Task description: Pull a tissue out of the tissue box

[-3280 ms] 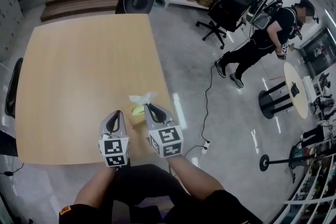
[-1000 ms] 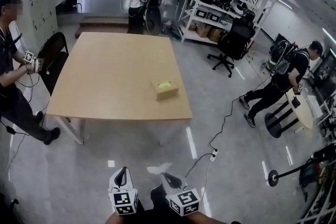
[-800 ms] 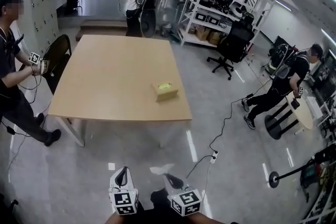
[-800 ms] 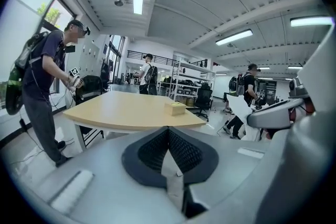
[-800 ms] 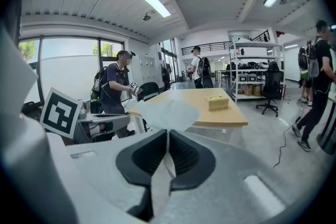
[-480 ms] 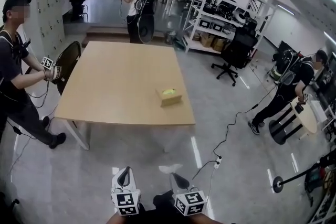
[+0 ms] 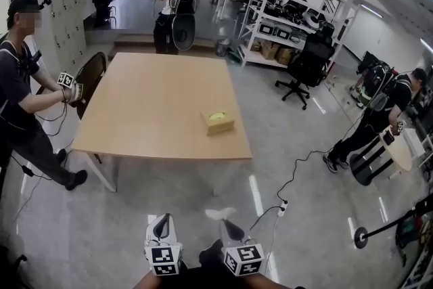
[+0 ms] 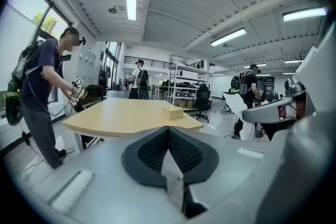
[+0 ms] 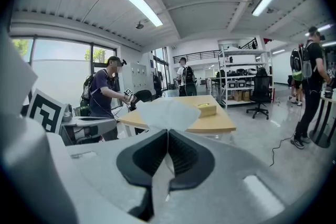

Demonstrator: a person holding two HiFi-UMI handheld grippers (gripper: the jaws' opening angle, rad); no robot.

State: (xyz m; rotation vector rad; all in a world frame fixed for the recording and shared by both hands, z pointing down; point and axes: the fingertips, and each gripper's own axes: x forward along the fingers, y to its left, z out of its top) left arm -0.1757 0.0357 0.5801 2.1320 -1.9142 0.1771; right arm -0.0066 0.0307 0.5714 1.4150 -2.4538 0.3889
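Right gripper (image 7: 225, 223) sits low at the bottom edge of the head view, held out over the grey floor (image 7: 203, 193), well apart from the wooden surface (image 7: 135, 112). Its jaws are pressed together w/ the white tissue (image 7: 218, 214) pinched btwn the pads; they've just been closing a touch tighter on it. In the right gripper view the tissue (image 9: 167, 112) fans up and out above the jaw tips, free edge loose. Left gripper (image 7: 161, 227) is just beside it on the person's left, jaws closed pad to pad, nothing btwn them; the left gripper view shows only floor and surface past the tips. Tissue box (image 7: 218, 122) stands alone on the surface, toward its near right corner, yellow-green slot on top, no tissue sticking up that can be made out. It shows small and distant in both gripper views (image 9: 206, 108). Around the room: a person in dark clothes (image 7: 20, 91) at the surface's left end holding a marker-cube gripper, another w/ a backpack (image 7: 172, 0) at the far end, a third (image 7: 382, 112) off to the right by a small round table. Metal shelving (image 7: 277, 3) and a black office chair (image 7: 304, 64) are in the bkgd, and a cable (image 7: 298, 169) runs across the floor.
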